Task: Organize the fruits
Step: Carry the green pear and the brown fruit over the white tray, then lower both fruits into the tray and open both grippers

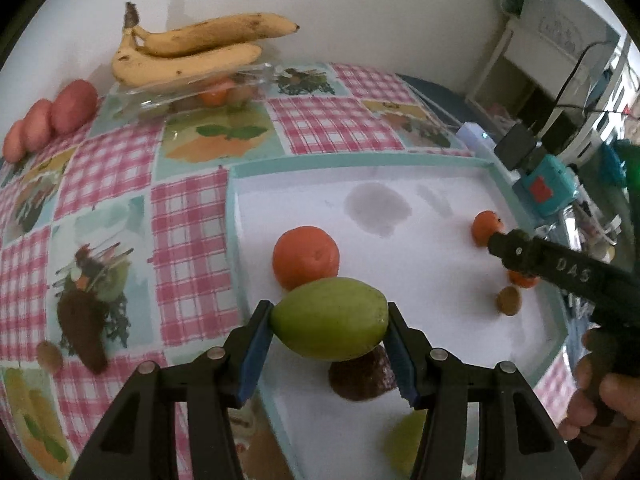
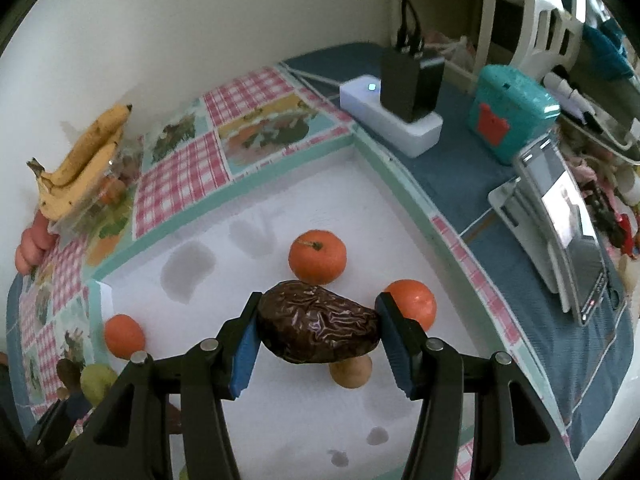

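Note:
My left gripper (image 1: 329, 330) is shut on a green oval fruit (image 1: 330, 318), held over the near left part of the white tray (image 1: 432, 184). Just behind it lies an orange (image 1: 306, 262); a dark wrinkled fruit (image 1: 362, 376) and a second green fruit (image 1: 406, 440) lie below. My right gripper (image 2: 316, 330) is shut on a dark brown wrinkled fruit (image 2: 318, 328) above the tray (image 2: 304, 420). Two oranges (image 2: 318, 262) (image 2: 414, 302) sit beyond it, a small tan fruit (image 2: 352, 372) lies under it, and a third orange (image 2: 124, 336) rests at the left. The right gripper's black body (image 1: 560, 268) crosses the tray's right side in the left wrist view.
Bananas (image 1: 188, 50) lie on a clear container (image 1: 188, 92) by the wall, with several pink fruits (image 1: 52, 120) to their left. A kiwi (image 1: 509, 301) lies in the tray and another (image 1: 50, 356) on the checked cloth. A white power strip (image 2: 390, 116), teal box (image 2: 512, 116) and a phone on a stand (image 2: 560, 224) stand to the right.

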